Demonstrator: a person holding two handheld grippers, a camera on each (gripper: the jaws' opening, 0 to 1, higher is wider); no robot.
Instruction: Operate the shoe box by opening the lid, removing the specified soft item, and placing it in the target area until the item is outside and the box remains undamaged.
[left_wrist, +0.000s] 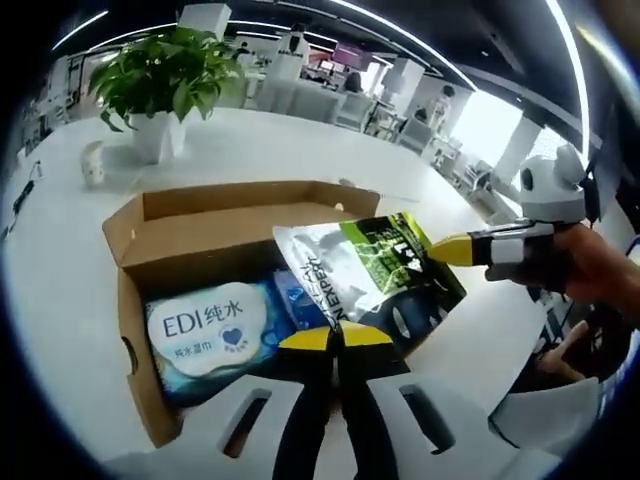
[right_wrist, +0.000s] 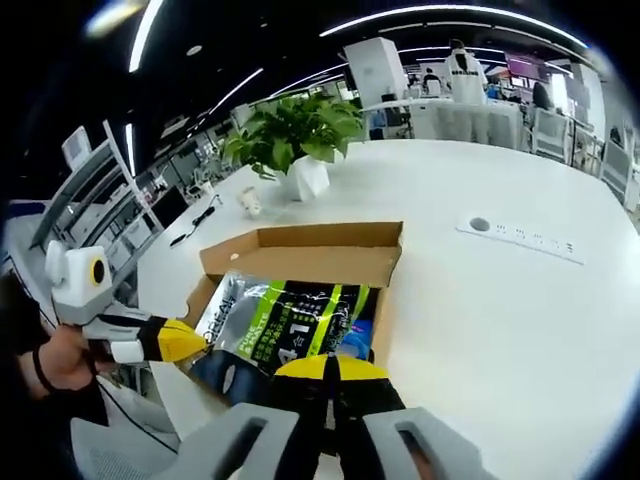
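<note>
Both tongs on pouch

Open cardboard box sits mid-frame, flaps up. A glossy silver, green and black pouch lies tilted over its right rim, above a blue wipes pack inside at lower left.

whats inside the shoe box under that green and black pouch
Inside the shoe box: a blue wet wipes pack and another blue packet partly beneath the pouch. The rest is covered.
</note>
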